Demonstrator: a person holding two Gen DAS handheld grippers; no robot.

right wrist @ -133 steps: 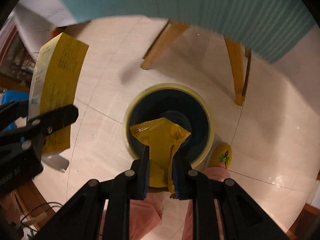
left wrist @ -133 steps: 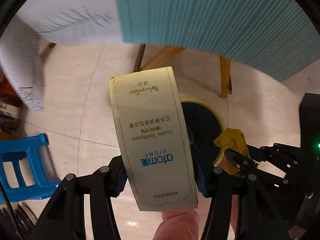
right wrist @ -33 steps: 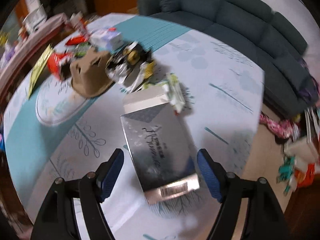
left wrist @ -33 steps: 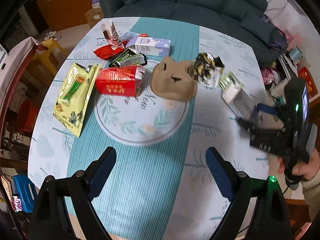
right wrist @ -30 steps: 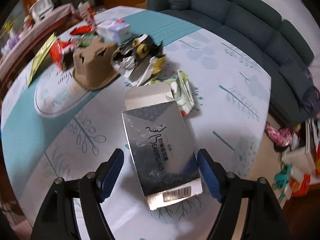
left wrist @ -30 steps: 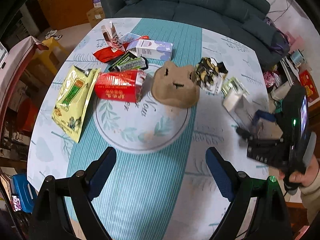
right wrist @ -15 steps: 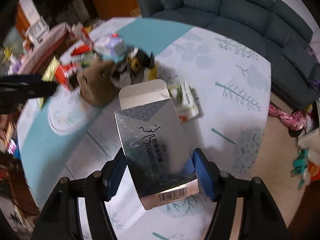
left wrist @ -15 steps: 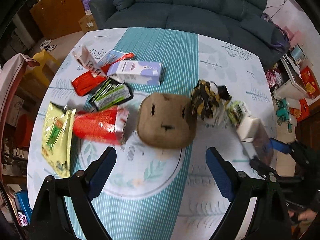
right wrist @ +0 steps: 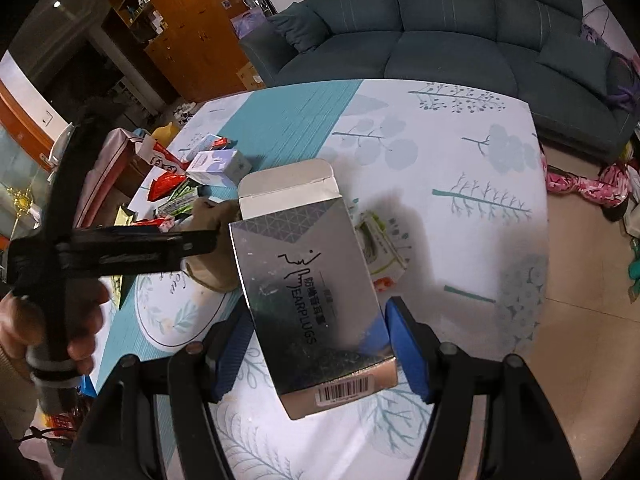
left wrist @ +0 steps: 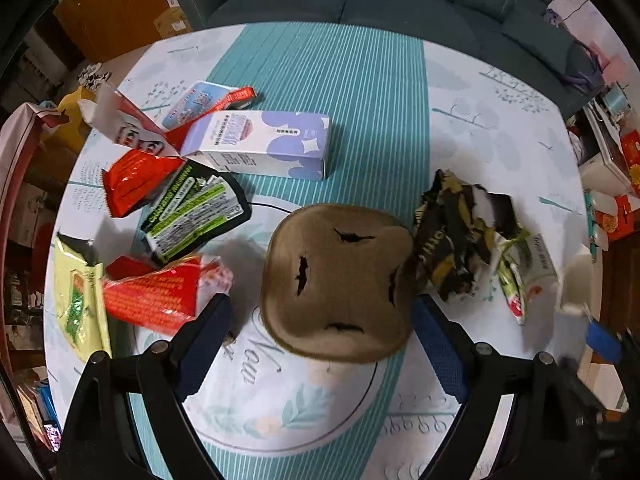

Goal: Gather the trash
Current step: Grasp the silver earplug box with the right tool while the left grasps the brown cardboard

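An upturned brown pulp cup tray [left wrist: 336, 280] lies on the round table [left wrist: 360, 80]. My left gripper [left wrist: 320, 340] hangs over it, open; its blue pads flank the tray's near edge without pressing. In the right wrist view my right gripper [right wrist: 318, 344] is shut on a silver earplugs box [right wrist: 304, 272], its end flap open, held tilted above the tablecloth. That view also shows the left gripper [right wrist: 132, 248] as a black bar held by a hand [right wrist: 80, 320]. The right gripper [left wrist: 600, 340] is a blur at the left wrist view's right edge.
Other trash lies around the tray: a purple-white carton [left wrist: 264, 144], red wrappers [left wrist: 136, 176], a black-green pouch [left wrist: 192, 212], a red packet [left wrist: 156, 296], a yellow-green bag [left wrist: 76, 300], a crumpled black-yellow wrapper [left wrist: 460, 232]. A dark sofa [right wrist: 440, 20] stands beyond the table.
My left gripper has moved forward and down over the brown tray. My right gripper has closed on the silver box, lifted it off the table and rolled.
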